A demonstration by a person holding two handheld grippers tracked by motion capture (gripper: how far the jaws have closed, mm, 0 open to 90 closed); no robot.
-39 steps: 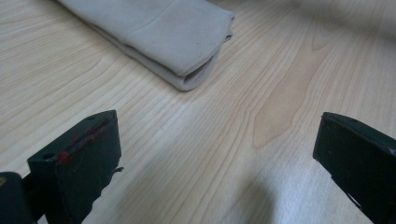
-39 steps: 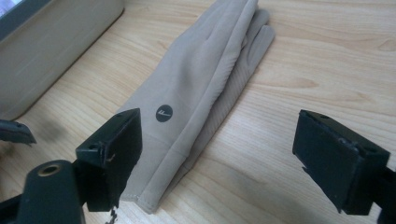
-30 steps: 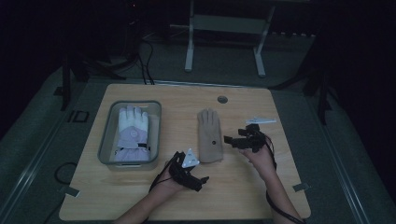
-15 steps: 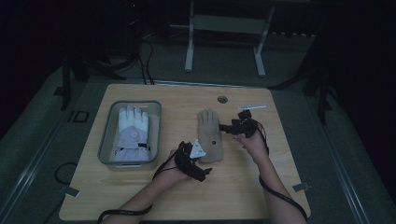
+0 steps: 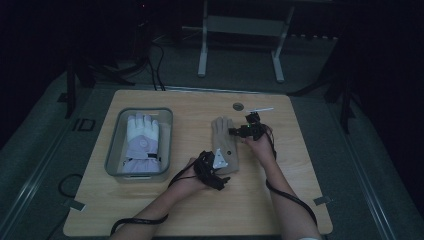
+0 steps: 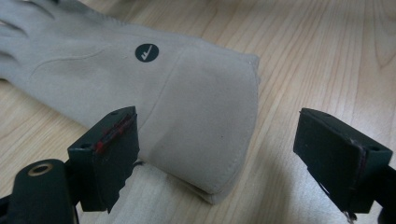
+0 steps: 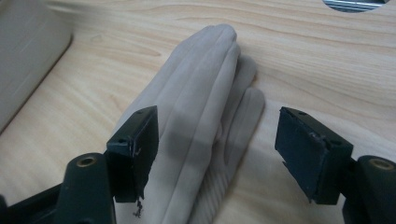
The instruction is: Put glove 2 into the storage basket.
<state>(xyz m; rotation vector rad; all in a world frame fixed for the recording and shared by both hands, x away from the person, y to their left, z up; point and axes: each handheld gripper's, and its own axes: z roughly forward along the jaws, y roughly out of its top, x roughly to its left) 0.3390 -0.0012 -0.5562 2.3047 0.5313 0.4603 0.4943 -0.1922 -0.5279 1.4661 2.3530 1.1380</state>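
beige glove [image 6: 140, 88], black round logo; black tools; pale wood table [image 5: 280, 200]

Looks like lab or test room, not home. Room dark, light falls just on my wooden counter [image 5: 150, 210]. Counter stands alone on grey floor mat [image 5: 45, 165]. Black cables [image 5: 155, 65] lie on floor behind it. Grey metal stand [image 5: 240, 30] with two legs farther back. Bits of tape [image 5: 75, 204] stuck near counter corners. Cable [image 5: 280, 192] runs from tool [image 5: 235, 131] in my right hand.
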